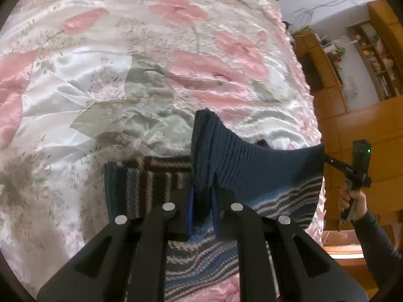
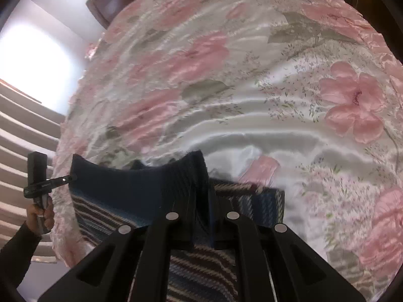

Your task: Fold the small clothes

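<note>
I have the left gripper point(image 1: 202, 201) and right gripper point(image 2: 202, 216) each clamped on the striped knit garment's point(image 1: 252, 156) navy hem, stretched between them above the floral bedspread point(image 1: 126, 63). No readable writing anywhere (only blur).

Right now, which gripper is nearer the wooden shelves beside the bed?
Right. The right gripper pinches the sweater hem's corner on the side toward the wooden shelves; the left gripper pinches the other corner, farther over the bed.
</note>
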Available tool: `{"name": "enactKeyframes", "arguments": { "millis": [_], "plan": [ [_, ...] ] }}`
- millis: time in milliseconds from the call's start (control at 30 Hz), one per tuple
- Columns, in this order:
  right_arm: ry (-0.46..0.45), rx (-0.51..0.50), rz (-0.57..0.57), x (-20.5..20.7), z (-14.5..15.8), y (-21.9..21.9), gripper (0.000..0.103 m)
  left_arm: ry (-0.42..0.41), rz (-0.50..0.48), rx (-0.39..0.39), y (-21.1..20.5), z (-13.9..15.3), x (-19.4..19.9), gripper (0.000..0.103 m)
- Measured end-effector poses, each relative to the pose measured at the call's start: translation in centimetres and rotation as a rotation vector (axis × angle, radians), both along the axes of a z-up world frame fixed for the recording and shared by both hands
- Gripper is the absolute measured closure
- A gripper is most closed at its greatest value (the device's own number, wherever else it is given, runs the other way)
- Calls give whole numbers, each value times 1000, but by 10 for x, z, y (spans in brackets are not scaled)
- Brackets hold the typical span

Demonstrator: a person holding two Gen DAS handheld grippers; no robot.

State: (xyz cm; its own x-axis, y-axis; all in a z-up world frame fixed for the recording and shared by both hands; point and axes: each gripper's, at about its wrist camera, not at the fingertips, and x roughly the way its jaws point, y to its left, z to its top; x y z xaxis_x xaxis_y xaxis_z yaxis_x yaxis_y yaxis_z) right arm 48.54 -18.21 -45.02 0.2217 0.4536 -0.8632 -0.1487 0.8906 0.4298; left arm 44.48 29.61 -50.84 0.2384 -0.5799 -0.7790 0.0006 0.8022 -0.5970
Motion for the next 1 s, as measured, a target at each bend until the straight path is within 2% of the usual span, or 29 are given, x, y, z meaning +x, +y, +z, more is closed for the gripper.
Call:
{"name": "enactKeyframes", "arguments": {
  "millis": [300,433,500,700,1000],
  "plan": [
    [104,-78,-9,33,-60,8,95,123,55,15,6,-64,27,93],
    [149,-109,-33,34,-83,8,95,187,67,70,4,-91,31,93],
    [136,-107,-35,34,-80,8,95,178,69,77,3,-90,34,93],
    [84,-83,-42,39,-57,3,95,92,69,28,8,-59,46,93],
    [96,-107,-79,49,-76,5,95,134,124,63,22,-83,50,93]
  ]
}}
